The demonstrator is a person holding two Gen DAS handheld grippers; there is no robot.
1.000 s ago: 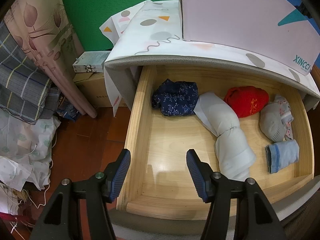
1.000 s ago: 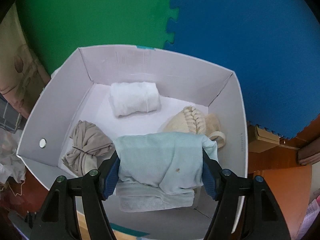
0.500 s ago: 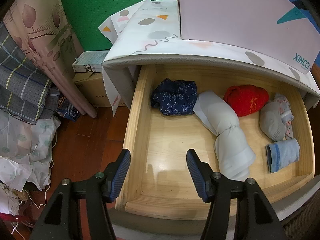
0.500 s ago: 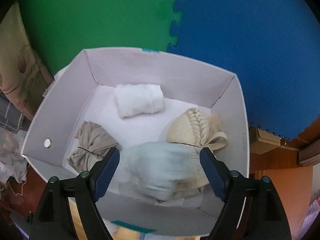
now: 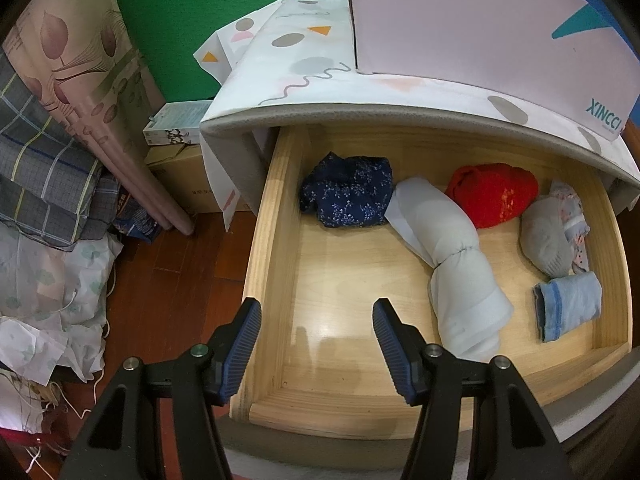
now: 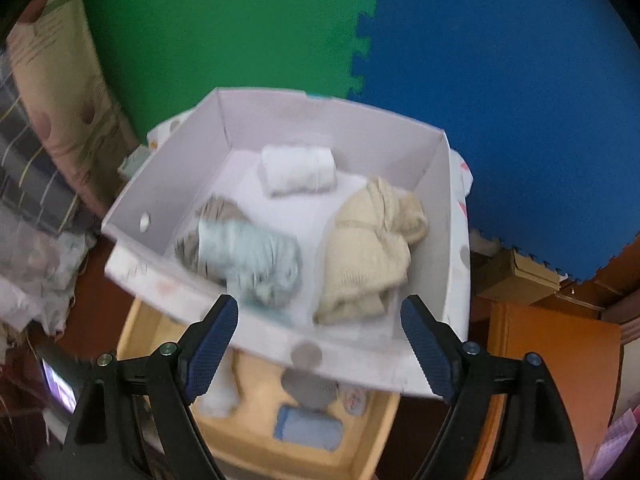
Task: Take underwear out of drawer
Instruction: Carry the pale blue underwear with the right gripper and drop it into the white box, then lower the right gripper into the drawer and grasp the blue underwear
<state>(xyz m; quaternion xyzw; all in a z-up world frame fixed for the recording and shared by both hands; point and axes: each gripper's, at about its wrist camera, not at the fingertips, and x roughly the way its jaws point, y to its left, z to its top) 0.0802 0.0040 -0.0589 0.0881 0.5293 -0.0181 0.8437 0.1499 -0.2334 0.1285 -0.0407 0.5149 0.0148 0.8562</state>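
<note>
The wooden drawer (image 5: pixel 272 240) stands pulled out. It holds a navy floral bundle (image 5: pixel 348 196), a long white roll (image 5: pixel 448 256), a red bundle (image 5: pixel 492 192), a grey piece (image 5: pixel 548 240) and a folded light blue piece (image 5: pixel 568 304). My left gripper (image 5: pixel 316 320) hangs open over the drawer's front left corner with nothing between its fingers. On the cabinet top sits a white box (image 6: pixel 160 184). In it lie a pale blue-green underwear (image 6: pixel 252 256), a white roll (image 6: pixel 298 168), a beige knit piece (image 6: pixel 372 248) and a taupe piece (image 6: pixel 216 212). My right gripper (image 6: pixel 320 312) is open and empty, above the box's near wall.
A patterned white cloth (image 5: pixel 304 52) covers the cabinet top under the box. Stacked bedding (image 5: pixel 48 160) and cardboard boxes (image 5: pixel 180 184) crowd the floor at the left. Green and blue foam mats (image 6: pixel 480 80) line the wall. An orange cabinet (image 6: pixel 552 380) stands at the right.
My right gripper let go of the pale blue-green underwear, which now lies in the box. The gripper then drew back and up, so the drawer shows below. The left gripper kept still.
</note>
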